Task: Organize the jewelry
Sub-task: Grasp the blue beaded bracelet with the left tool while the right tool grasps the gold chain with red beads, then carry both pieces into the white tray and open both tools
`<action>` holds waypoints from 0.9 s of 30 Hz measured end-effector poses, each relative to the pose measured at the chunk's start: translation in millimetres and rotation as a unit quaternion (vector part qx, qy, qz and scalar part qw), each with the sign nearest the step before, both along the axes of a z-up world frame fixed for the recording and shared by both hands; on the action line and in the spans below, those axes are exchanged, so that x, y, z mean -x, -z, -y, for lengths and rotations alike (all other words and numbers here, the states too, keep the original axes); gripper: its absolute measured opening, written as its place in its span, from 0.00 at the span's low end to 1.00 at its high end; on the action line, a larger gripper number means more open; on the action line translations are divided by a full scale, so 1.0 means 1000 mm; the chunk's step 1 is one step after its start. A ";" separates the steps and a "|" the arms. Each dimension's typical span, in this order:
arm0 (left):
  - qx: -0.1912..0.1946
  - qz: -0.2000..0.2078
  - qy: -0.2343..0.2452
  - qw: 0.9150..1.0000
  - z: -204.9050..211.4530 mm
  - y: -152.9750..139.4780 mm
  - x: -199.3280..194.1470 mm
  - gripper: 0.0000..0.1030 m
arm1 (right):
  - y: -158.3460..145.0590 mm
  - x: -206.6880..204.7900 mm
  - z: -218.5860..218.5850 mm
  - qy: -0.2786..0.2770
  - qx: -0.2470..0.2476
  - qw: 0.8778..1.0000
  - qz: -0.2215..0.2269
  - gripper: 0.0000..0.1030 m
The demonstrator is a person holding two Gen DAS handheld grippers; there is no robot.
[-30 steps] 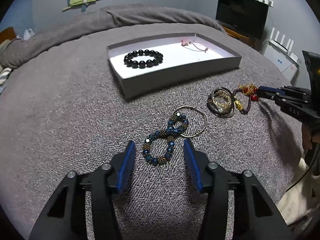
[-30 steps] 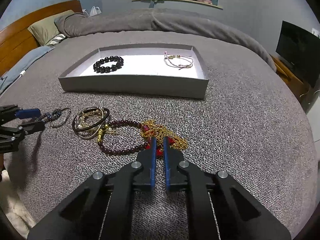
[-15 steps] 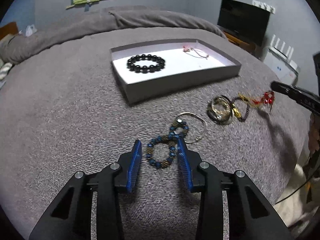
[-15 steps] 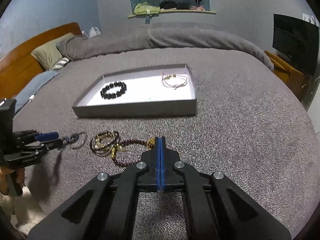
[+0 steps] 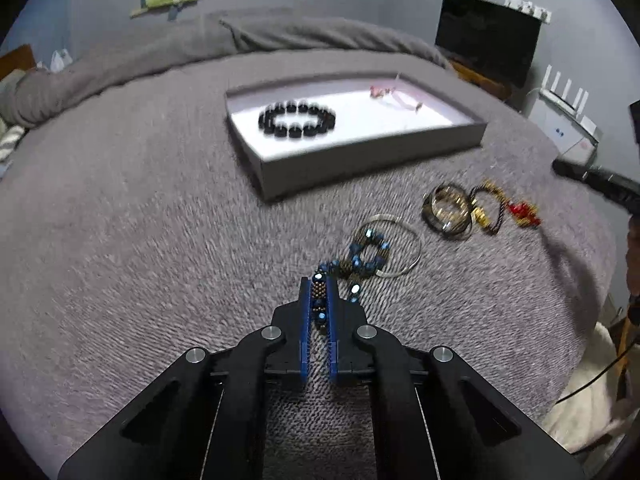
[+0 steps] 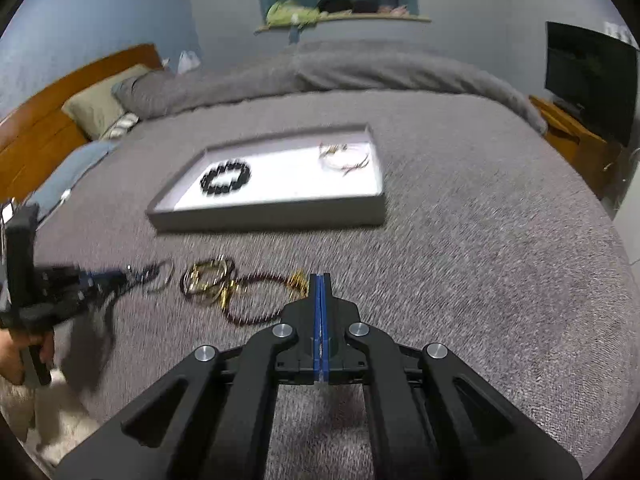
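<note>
Between the left tool (image 5: pixel 318 300) fingers, the blue beaded bracelet (image 5: pixel 362 258) is now clamped, where a second ago they stood apart; ready to lift to the tray (image 5: pixel 372 156) ahead. Right view: right tool (image 6: pixel 320 292) now pressed together, whether it grips the gold-and-red piece (image 6: pixel 297 280) just ahead is unclear.

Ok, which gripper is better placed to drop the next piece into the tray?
Left, probably. The left gripper is shut on the blue beaded bracelet, so it only needs carrying to the tray. The right gripper is shut, and what it holds is hidden.
</note>
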State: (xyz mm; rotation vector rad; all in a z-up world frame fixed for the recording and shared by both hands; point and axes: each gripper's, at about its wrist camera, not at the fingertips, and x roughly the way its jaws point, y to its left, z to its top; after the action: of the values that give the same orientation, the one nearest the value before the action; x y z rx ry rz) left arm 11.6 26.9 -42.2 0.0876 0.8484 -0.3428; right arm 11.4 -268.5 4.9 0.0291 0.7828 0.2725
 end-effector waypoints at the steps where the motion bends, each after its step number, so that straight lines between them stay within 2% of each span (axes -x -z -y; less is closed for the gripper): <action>1: 0.001 0.006 0.001 1.000 0.000 -0.005 0.001 0.07 | 0.002 0.000 -0.001 -0.006 0.001 1.000 -0.008 0.01; 4: 0.012 0.026 0.002 1.000 -0.003 -0.024 0.005 0.07 | 0.013 0.002 -0.009 -0.021 0.012 0.999 -0.031 0.09; 7: 0.023 0.044 0.006 0.999 -0.004 -0.041 0.009 0.07 | 0.023 0.004 -0.015 -0.025 0.028 0.998 -0.045 0.28; 12: 0.028 0.062 0.015 0.998 -0.001 -0.059 0.015 0.07 | 0.037 0.004 -0.020 -0.030 0.050 0.996 -0.061 0.28; 15: 0.030 0.065 0.020 0.997 0.003 -0.062 0.018 0.07 | 0.045 0.001 -0.022 -0.024 0.072 0.995 -0.065 0.27; 17: 0.029 0.065 0.021 0.997 0.004 -0.061 0.019 0.07 | 0.049 0.001 -0.024 -0.023 0.091 0.994 -0.062 0.09; 21: 0.031 0.065 0.022 0.997 0.003 -0.062 0.019 0.07 | 0.042 0.005 -0.019 -0.021 0.088 0.995 -0.047 0.05; 27: 0.033 0.077 0.026 0.996 0.003 -0.074 0.021 0.07 | 0.017 0.009 -0.008 -0.020 0.041 0.999 -0.028 0.01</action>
State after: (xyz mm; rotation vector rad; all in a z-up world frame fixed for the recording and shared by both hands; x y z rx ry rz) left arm -8.9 23.5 32.1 0.0734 0.6820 -0.4067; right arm 2.8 -260.1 -11.6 -0.0562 0.8495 0.2776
